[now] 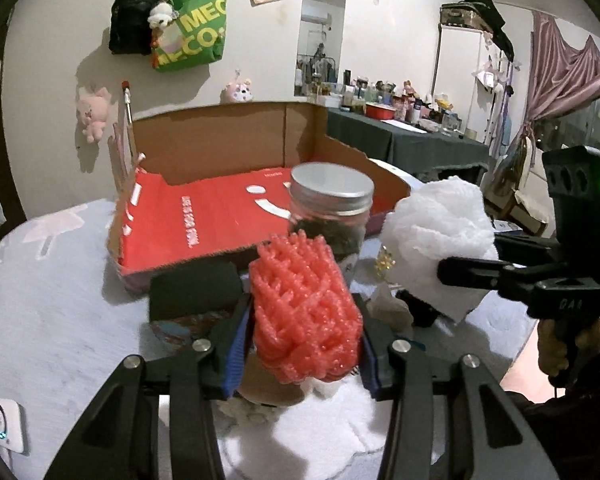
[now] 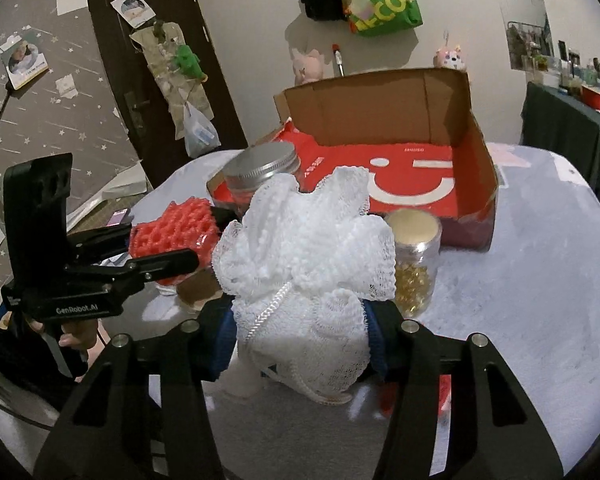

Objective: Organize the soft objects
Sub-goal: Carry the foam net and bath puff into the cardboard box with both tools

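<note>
While both my tools hang above the pale grey table (image 1: 52, 320), my left gripper (image 1: 306, 344) pinches a coral-red foam net sleeve (image 1: 304, 312) between its blue-padded fingers (image 1: 236, 344), held up off the table at near centre. Just behind it stands a clear glass jar with a silver screw lid (image 1: 332, 196), dark stuff inside. Far left-centre sits an open cardboard box with a red printed floor (image 1: 204, 220), nothing soft in it. To the right, my right gripper (image 2: 302, 340) is clamped on a white mesh bath pouf (image 2: 304, 252), also lifted, its cord loop dangling below. Right of the pouf, a small glass jar of golden capsules (image 2: 416, 264) stands on the table, just near the box's front corner.
</note>
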`<control>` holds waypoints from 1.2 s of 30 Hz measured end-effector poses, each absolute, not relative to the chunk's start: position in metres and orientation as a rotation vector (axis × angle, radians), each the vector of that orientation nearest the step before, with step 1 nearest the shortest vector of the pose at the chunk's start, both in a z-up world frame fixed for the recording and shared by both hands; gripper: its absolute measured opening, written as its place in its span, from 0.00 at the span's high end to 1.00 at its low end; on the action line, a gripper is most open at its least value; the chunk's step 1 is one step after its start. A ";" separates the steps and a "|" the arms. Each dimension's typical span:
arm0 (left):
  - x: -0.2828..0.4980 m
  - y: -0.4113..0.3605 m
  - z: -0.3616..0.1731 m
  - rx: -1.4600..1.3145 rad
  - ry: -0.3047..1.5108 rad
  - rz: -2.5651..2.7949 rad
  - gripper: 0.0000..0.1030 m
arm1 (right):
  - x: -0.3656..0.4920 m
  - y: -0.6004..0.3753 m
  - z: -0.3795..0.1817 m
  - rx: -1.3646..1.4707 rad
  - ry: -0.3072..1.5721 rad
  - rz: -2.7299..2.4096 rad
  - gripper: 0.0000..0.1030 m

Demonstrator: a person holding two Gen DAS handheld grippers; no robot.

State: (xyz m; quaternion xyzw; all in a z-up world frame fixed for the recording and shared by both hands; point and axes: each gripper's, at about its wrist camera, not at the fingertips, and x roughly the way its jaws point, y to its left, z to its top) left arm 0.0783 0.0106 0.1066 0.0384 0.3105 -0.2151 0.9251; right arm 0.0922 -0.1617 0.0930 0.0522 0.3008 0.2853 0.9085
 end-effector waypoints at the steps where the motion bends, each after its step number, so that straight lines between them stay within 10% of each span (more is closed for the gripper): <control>1: 0.079 0.012 0.109 0.082 0.634 -0.440 0.53 | 0.092 -0.163 0.095 0.107 0.616 0.589 0.50; 36: 0.232 0.016 0.156 0.187 0.748 -0.479 0.53 | 0.254 -0.149 0.174 -0.088 0.675 0.553 0.50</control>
